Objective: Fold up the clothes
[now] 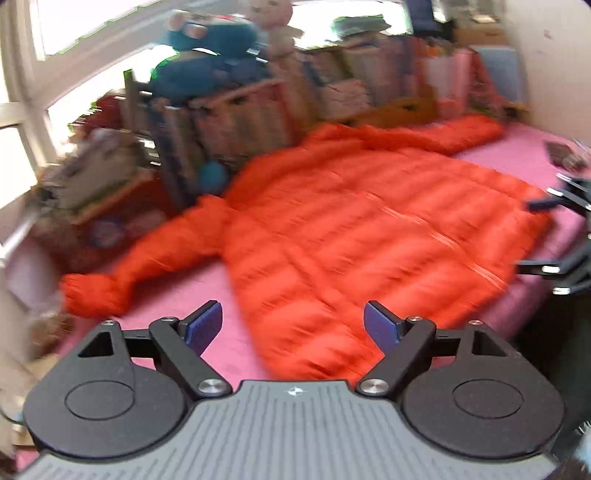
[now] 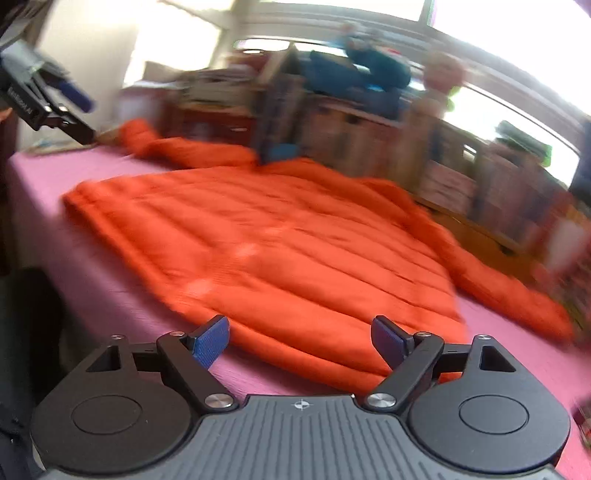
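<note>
L gripper (image 1: 293, 325): jaws spread wide, blue pads (image 1: 205, 326) bare, nothing between them. It hangs over the near edge of the pink bedcover (image 1: 192, 295), above the hem of the orange puffer jacket (image 1: 369, 236), w/o touching it as far as the blur allows. R gripper (image 2: 300, 341): also released, jaws wide and empty, just short of the jacket's hem at the opposite corner; its fingers poke in at the right edge of the left wrist view.

Jacket lies flat on the bedcover, quilted side up, both sleeves out to the sides; one cuff (image 1: 88, 291) reaches toward the bed's edge near the L gripper, the other sleeve (image 1: 461, 133) runs along the far side.

Beyond the jacket, close against the far side of the bed: a low bookshelf (image 1: 229, 125) packed w/ books, a teal plush toy (image 1: 207, 44) and a pale plush toy (image 1: 273, 26) on top. Bright windows (image 2: 517, 44) behind. Both views are motion-blurred, so small details can't be read.
</note>
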`<state>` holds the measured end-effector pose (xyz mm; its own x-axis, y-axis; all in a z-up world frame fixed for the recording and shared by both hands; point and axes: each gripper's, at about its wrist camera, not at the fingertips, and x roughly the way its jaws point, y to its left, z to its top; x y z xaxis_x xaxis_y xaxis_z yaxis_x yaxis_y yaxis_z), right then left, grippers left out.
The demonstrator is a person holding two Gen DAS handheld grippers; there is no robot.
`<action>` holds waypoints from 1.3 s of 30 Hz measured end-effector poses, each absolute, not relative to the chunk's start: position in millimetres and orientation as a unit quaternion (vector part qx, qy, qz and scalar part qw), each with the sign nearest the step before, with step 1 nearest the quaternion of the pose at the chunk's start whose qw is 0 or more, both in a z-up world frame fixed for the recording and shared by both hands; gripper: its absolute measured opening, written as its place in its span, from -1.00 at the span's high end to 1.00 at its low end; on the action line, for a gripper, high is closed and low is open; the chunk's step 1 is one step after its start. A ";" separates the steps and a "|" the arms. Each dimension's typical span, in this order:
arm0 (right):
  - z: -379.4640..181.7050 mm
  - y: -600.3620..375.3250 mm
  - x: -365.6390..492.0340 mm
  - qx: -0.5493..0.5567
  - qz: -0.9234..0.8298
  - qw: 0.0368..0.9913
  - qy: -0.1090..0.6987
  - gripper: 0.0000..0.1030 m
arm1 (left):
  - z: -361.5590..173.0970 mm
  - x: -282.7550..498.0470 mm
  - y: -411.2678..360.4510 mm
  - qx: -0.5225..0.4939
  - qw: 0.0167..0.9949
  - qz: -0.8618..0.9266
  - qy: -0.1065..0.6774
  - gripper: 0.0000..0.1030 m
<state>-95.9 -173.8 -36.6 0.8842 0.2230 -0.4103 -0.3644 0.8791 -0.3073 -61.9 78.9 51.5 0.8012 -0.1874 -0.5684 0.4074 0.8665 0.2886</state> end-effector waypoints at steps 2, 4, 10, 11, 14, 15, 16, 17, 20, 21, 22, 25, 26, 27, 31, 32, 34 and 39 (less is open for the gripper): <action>-39.7 -156.6 -93.9 -0.208 0.159 0.949 0.176 -0.63 | 33.5 -64.7 66.6 0.209 0.918 -0.174 0.289 -0.64; -36.7 -148.9 -91.6 -0.203 0.172 0.949 0.169 -0.63 | 17.5 -63.8 56.7 0.207 0.909 -0.187 0.309 -0.64; -26.1 -131.4 -91.8 -0.167 0.236 0.944 0.160 -0.75 | 3.8 -31.7 43.9 0.200 0.929 -0.109 0.291 -0.64; -28.0 -124.6 -90.8 -0.183 0.230 0.943 0.156 -0.75 | 5.5 -23.0 46.7 0.182 0.934 -0.101 0.291 -0.65; -34.1 -107.2 -84.4 -0.213 0.203 0.945 0.145 -0.74 | 11.3 -2.5 55.1 0.132 0.943 -0.089 0.292 -0.65; -34.4 -104.3 -81.3 -0.214 0.191 0.947 0.141 -0.74 | 13.7 0.7 56.8 0.122 0.946 -0.085 0.290 -0.65; -34.8 -101.4 -78.2 -0.216 0.180 0.950 0.137 -0.73 | 16.4 2.2 58.0 0.116 0.948 -0.080 0.285 -0.65; -33.9 -101.0 -74.8 -0.212 0.166 0.954 0.133 -0.73 | 19.0 3.4 59.1 0.113 0.950 -0.076 0.280 -0.66; -25.9 -117.9 -64.2 -0.179 0.133 0.965 0.136 -0.73 | 20.5 4.4 61.1 0.116 0.954 -0.067 0.270 -0.79; -23.2 -126.2 -61.0 -0.167 0.128 0.967 0.142 -0.73 | 19.6 4.5 61.7 0.118 0.953 -0.066 0.270 -0.79; -21.3 -134.3 -59.2 -0.158 0.123 0.969 0.146 -0.74 | 18.6 4.9 62.9 0.121 0.953 -0.063 0.270 -0.80; -22.5 -155.5 -63.0 -0.172 0.088 0.970 0.149 -0.74 | 15.7 6.2 69.9 0.127 0.952 -0.048 0.273 -0.80; -23.7 -163.3 -64.7 -0.175 0.072 0.970 0.150 -0.74 | 14.4 6.3 73.2 0.126 0.952 -0.043 0.275 -0.80; -25.3 -172.3 -65.8 -0.174 0.051 0.972 0.151 -0.71 | 13.2 5.9 77.0 0.126 0.952 -0.032 0.277 -0.80; -34.4 -223.7 -62.0 -0.120 -0.081 0.973 0.182 0.18 | 8.7 1.4 94.6 0.141 0.951 0.049 0.270 -0.76; -34.2 -239.8 -62.1 -0.088 -0.096 0.973 0.190 0.27 | 8.0 0.0 101.1 0.152 0.949 0.088 0.261 -0.88; -29.1 -262.3 -68.6 -0.035 -0.106 0.975 0.191 0.22 | 12.8 -7.0 118.0 0.134 0.954 0.087 0.255 -0.92; -32.3 -257.9 -75.6 -0.115 -0.096 0.970 0.191 0.05 | 8.9 -17.4 118.2 0.173 0.943 0.102 0.264 -0.94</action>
<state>-75.6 -257.9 -32.3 0.9084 -0.2304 -0.3490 0.1424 0.9551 -0.2598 -17.4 118.2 8.9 0.8400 0.2835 -0.4627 -0.1004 0.9191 0.3810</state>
